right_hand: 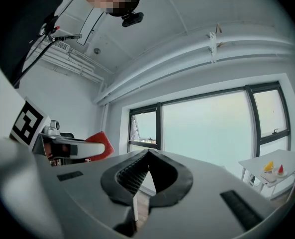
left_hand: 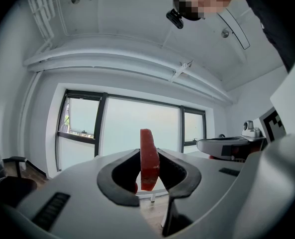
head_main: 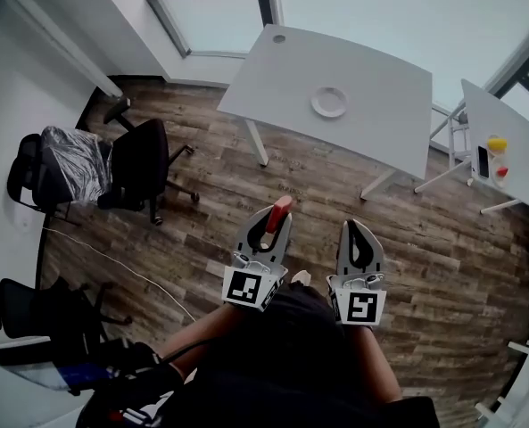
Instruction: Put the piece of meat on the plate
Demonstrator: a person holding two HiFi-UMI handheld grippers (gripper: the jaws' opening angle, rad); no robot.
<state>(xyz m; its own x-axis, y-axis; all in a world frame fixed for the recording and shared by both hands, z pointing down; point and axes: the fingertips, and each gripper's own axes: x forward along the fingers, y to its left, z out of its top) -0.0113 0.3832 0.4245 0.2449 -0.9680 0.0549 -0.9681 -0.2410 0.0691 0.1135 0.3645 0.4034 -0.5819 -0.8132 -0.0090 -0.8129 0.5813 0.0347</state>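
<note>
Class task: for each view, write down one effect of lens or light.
Head view: the wide lens bows the straight edges of the table and the planks of the floor. Left gripper view: the window behind the meat is washed out pale, yet the meat stays sharp and red. Right gripper view: black corners ring a round picture; the ceiling beam curves.

Head camera looks steeply down; both gripper cameras face level, apparently sharing the windows [left_hand: 122, 128].

Left gripper [head_main: 273, 224], lower centre, level, jaws clamped on piece of meat [head_main: 282, 209]. Right gripper [head_main: 357, 230] beside it, level, jaws together, empty.
</note>
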